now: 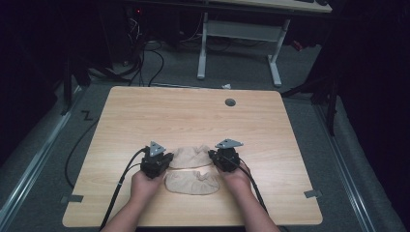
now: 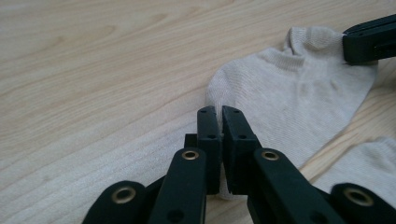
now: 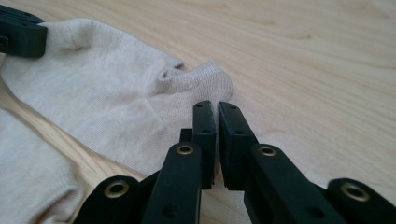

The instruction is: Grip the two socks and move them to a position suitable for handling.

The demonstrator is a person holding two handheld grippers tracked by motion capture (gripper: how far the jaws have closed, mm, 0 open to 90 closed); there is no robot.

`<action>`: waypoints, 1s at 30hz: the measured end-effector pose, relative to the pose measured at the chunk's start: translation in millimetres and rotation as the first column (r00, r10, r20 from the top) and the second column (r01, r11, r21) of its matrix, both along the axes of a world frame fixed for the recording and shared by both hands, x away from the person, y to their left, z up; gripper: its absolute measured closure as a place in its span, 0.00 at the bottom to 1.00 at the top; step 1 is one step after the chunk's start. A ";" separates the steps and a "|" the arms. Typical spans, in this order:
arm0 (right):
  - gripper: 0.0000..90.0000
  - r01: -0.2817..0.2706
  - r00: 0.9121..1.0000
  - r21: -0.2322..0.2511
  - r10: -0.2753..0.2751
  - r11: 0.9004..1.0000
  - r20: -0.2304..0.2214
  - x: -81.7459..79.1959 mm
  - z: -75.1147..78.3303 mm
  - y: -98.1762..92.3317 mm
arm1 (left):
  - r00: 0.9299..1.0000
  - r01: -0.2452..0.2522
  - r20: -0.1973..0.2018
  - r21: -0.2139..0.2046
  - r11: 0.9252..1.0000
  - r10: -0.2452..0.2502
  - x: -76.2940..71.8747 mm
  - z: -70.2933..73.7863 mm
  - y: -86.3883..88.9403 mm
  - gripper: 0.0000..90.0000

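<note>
Your high view sits above your side of the worktop (image 1: 193, 111), looking forward and down, far enough back to catch the floor beyond. Your two gripper views ride super low and close, each looking along its own fingers (image 2: 233, 135) just over the wood. They face each other across the same beige sock (image 2: 299, 98), so each one catches the other gripper's tip.

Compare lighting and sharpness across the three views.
High view: dim, room around the table nearly black, detail soft. Left gripper view: bright, even light, the sock weave crisp, jaw bases blurred. Right gripper view: equally bright, sock sharp, near jaws soft.
</note>
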State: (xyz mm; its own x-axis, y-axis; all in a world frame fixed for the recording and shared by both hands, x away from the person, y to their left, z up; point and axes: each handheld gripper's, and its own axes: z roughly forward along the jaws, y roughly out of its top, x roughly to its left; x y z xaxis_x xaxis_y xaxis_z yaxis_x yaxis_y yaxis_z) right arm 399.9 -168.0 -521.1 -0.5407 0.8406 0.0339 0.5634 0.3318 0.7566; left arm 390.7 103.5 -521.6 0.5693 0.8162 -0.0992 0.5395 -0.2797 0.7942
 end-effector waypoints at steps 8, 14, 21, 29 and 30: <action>0.96 -0.027 0.998 0.000 0.027 1.000 0.065 -15.1 16.0 1.6 | 0.999 0.010 0.037 -0.027 1.000 -0.009 -11.6 13.9 3.8 0.96; 0.96 -0.043 0.994 0.004 0.042 0.999 0.103 -34.9 27.2 0.8 | 0.999 0.026 0.043 -0.046 0.999 -0.024 -24.0 21.6 9.6 0.96; 0.96 -0.069 0.988 0.003 0.068 0.998 0.136 -65.8 32.9 0.6 | 0.998 0.049 0.031 -0.067 0.997 -0.047 -41.9 22.4 15.0 0.96; 0.96 -0.083 0.987 0.009 0.081 0.997 0.140 -90.1 29.8 -0.6 | 0.997 0.073 0.019 -0.063 0.995 -0.072 -56.7 18.2 15.3 0.96; 0.96 -0.081 0.987 0.010 0.079 0.997 0.137 -92.5 29.1 -1.3 | 0.997 0.075 0.018 -0.062 0.995 -0.074 -58.0 18.3 15.2 0.96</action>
